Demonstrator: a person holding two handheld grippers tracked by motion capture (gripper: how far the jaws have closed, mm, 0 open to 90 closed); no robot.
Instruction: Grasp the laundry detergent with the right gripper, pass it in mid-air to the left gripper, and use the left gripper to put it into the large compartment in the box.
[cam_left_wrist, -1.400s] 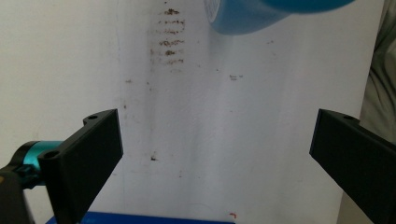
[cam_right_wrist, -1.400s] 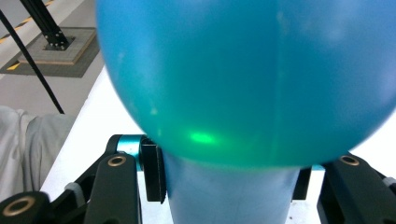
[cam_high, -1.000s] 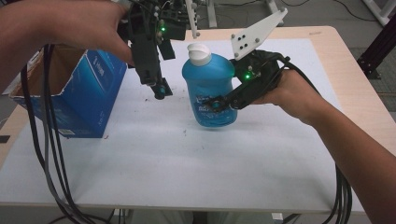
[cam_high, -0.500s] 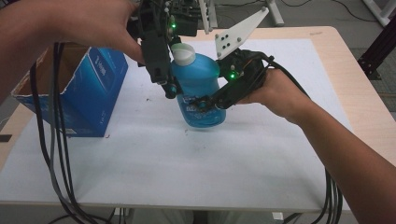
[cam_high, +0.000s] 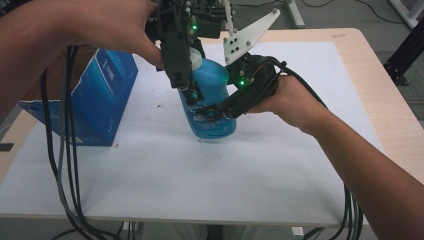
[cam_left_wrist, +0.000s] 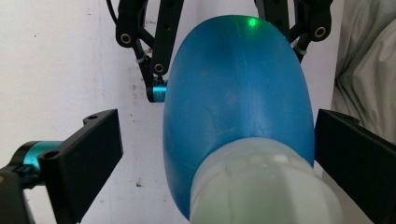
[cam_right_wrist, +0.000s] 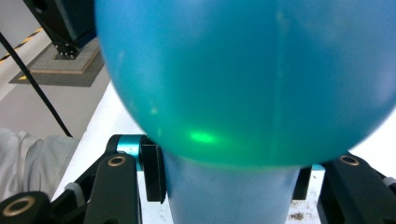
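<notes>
Cap next: bottle clamped low, left jaws spread around the white top

The right gripper (cam_high: 212, 114) is clamped on the lower body of the blue bottle (cam_high: 212, 97), which stands tilted on the white table (cam_high: 250, 175) beside the blue box (cam_high: 102, 97). The left gripper (cam_high: 192, 97) hangs over the white cap (cam_left_wrist: 261, 186) with its 2 jaws apart, touching neither side. My advice: centre the cap, close squarely on it, then twist while the right gripper holds firm.

A lab or test room is showing here: a plain table (cam_high: 380, 120) under a white sheet (cam_high: 200, 175), black frame legs (cam_high: 405, 47) standing at its far right corner, cables (cam_high: 60, 165) hanging over its near left edge onto grey floor (cam_high: 350, 15).
</notes>
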